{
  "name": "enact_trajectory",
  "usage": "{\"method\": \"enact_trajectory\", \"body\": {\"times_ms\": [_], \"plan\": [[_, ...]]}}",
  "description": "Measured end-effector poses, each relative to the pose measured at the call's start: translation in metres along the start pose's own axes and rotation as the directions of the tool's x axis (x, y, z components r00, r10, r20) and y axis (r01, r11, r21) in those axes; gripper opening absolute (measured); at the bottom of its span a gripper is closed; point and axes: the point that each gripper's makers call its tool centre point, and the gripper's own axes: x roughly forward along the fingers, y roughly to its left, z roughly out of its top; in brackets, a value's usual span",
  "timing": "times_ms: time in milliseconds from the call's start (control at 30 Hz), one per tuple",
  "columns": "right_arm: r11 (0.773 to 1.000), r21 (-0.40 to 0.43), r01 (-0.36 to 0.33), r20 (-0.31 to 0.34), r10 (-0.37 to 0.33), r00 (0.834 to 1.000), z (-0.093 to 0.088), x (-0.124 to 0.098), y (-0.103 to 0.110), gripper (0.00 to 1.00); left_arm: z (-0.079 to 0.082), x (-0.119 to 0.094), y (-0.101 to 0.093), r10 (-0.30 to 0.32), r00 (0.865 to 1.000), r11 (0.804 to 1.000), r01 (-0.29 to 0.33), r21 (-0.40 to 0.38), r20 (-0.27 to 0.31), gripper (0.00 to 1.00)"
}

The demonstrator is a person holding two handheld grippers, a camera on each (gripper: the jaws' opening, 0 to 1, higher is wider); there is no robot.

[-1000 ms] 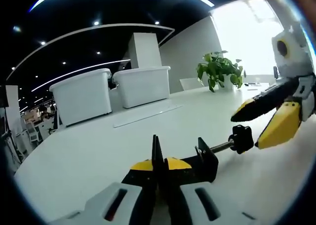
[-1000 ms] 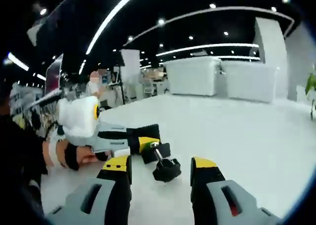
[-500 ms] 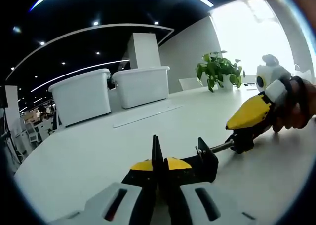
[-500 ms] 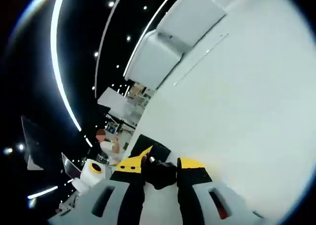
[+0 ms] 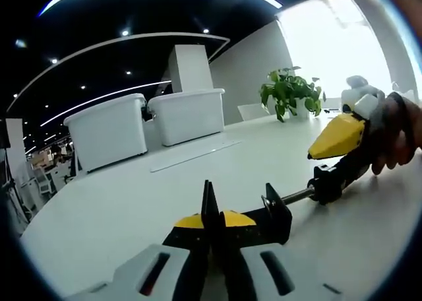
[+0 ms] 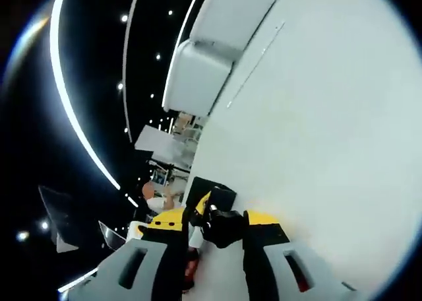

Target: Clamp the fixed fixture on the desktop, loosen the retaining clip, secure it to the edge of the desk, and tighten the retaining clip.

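Note:
A black clamp fixture (image 5: 273, 216) lies on the white desk (image 5: 112, 208). Its threaded rod (image 5: 297, 197) runs right to a black knob (image 5: 324, 185). My left gripper (image 5: 210, 218) is shut on the fixture's thin frame plate at the bottom middle of the left gripper view. My right gripper (image 5: 334, 174) comes in from the right, held by a hand (image 5: 395, 142), with its yellow-tipped jaws shut around the knob. In the right gripper view, which is strongly rolled, the knob (image 6: 224, 226) sits pinched in my right gripper (image 6: 217, 223), with the fixture's black body (image 6: 210, 194) just beyond.
Two white lidded bins (image 5: 109, 129) (image 5: 188, 113) stand at the back of the desk, with a flat white strip (image 5: 194, 152) lying in front of them. A potted plant (image 5: 290, 93) stands at the back right. The bins (image 6: 198, 76) also appear in the right gripper view.
My right gripper came down from open above the knob, shut on it and rolled over; its view has turned further. The left gripper and the fixture have held still.

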Motion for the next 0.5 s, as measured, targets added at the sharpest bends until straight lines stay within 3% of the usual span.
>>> {"method": "enact_trajectory", "body": {"times_ms": [100,133,200,300,367,400,433,500], "plan": [[0.998,-0.061,0.002,0.009,-0.001,1.0,-0.013,-0.003,0.011,0.23,0.001,0.0,-0.001,-0.006,1.0,1.0,0.006,0.001,0.0,0.06],[0.998,-0.062,0.012,-0.004,-0.012,1.0,0.019,0.011,-0.018,0.23,0.001,0.001,-0.002,-0.005,1.0,1.0,0.005,-0.001,0.0,0.06],[0.988,-0.151,0.025,0.0,-0.026,1.0,0.03,0.016,-0.025,0.23,0.001,-0.001,-0.003,-0.006,1.0,1.0,0.006,-0.003,0.001,0.06],[0.947,-0.319,0.029,0.026,-0.022,0.999,0.032,0.014,-0.02,0.22,0.003,-0.001,-0.006,-0.014,1.0,1.0,0.014,-0.005,0.006,0.06],[0.895,-0.443,0.049,0.056,-0.027,0.998,0.035,0.014,-0.017,0.22,0.004,-0.001,-0.008,-0.015,1.0,1.0,0.015,-0.007,0.009,0.05],[0.861,-0.505,0.058,0.068,-0.027,0.997,0.037,0.014,-0.016,0.22,0.005,-0.001,-0.008,-0.015,1.0,1.0,0.015,-0.007,0.009,0.05],[0.761,-0.643,0.082,0.103,-0.021,0.994,0.039,0.014,-0.012,0.22,0.004,-0.001,-0.007,-0.016,1.0,1.0,0.016,-0.009,0.009,0.05],[0.56,-0.818,0.135,0.151,-0.019,0.988,0.046,0.021,-0.014,0.22,0.004,-0.001,-0.006,-0.016,1.0,1.0,0.016,-0.011,0.009,0.05]]}}
